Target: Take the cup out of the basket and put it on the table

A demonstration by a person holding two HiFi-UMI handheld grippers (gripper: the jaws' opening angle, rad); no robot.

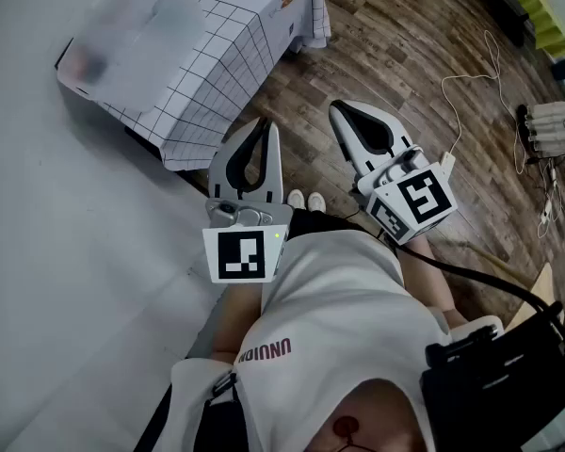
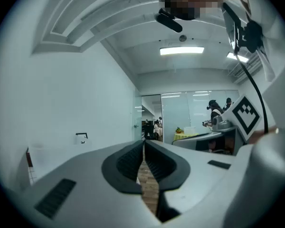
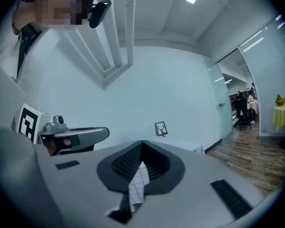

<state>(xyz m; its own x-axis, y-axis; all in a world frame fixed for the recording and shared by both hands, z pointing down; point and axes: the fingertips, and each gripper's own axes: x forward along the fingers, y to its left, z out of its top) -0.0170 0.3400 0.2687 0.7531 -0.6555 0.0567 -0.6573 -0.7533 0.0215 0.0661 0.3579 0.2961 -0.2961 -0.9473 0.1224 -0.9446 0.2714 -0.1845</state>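
Observation:
Both grippers are held close to the person's body, above the wooden floor. My left gripper (image 1: 262, 122) is shut, its jaws meeting with nothing between them (image 2: 144, 145). My right gripper (image 1: 343, 109) is also shut and empty (image 3: 142, 145). Ahead to the left stands a table under a checked white cloth (image 1: 228, 59). On it sits a pale translucent basket (image 1: 122, 50), blurred; I cannot make out a cup in it. Both grippers are well short of the table.
A white wall (image 1: 47, 234) runs along the left. Cables (image 1: 471, 88) and a power strip lie on the floor (image 1: 405, 55) at the right. A small framed picture (image 3: 160, 128) stands on the table. The person's shoes (image 1: 307, 199) show below the grippers.

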